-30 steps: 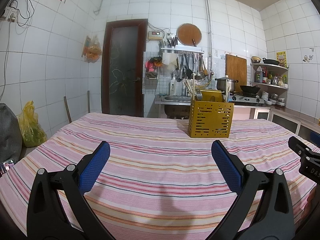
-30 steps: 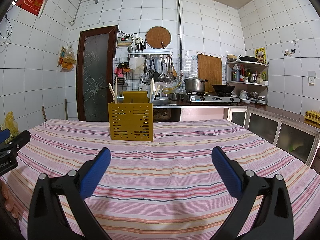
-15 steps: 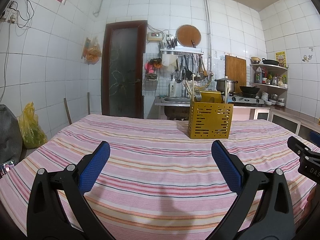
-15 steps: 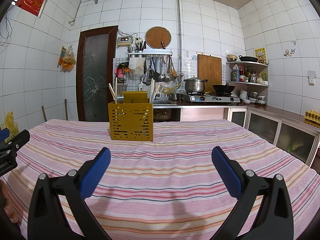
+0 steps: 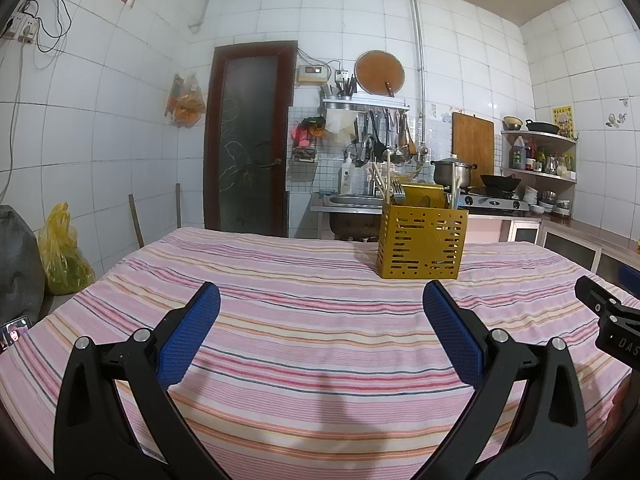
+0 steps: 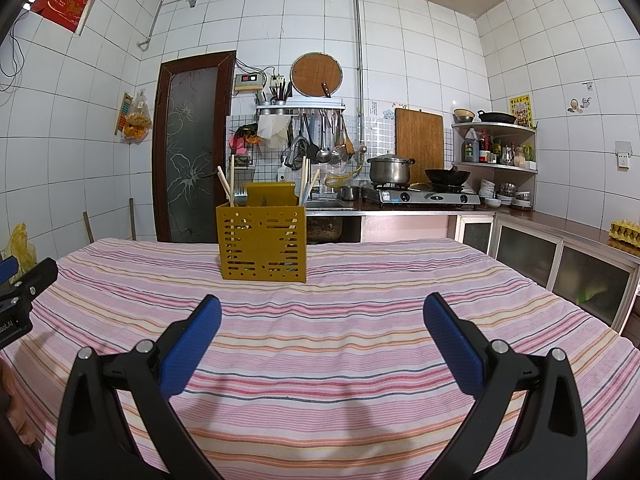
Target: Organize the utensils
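One yellow slotted utensil holder point(image 5: 422, 242) stands upright, chopsticks point(image 6: 228, 184) poking out.

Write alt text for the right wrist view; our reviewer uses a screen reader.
A yellow utensil caddy holding chopsticks stands on a pink striped tablecloth, beyond the open, empty right gripper with blue-padded fingers. Behind is a white-tiled kitchen with a stove.
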A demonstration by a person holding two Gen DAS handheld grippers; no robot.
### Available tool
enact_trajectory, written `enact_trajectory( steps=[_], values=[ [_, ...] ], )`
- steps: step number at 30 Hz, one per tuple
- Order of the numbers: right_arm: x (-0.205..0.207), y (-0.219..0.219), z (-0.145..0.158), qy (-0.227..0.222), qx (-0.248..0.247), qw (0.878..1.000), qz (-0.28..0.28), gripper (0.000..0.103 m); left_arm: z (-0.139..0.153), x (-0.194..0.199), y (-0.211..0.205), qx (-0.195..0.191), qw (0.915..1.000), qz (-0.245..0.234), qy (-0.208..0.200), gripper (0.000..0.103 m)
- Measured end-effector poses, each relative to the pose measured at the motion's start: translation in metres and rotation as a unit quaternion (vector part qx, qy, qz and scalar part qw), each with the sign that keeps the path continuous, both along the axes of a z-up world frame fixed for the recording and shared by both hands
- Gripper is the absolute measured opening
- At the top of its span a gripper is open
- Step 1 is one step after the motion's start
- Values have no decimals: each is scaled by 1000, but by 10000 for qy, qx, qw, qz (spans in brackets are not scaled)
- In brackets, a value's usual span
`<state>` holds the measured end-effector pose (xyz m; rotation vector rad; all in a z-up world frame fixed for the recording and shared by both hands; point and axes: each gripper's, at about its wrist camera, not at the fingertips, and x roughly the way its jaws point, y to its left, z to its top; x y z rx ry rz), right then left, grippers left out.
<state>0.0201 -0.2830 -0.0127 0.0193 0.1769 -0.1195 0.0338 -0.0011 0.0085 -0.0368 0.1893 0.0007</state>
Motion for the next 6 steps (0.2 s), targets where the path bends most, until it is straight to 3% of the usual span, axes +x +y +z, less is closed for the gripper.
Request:
enact_trajectory(
  steps=[6],
  values=[
    [0, 0, 0, -1, 2, 10000, 0, 99, 1, 1, 2, -3, 10000, 4, 1, 98]
  ],
)
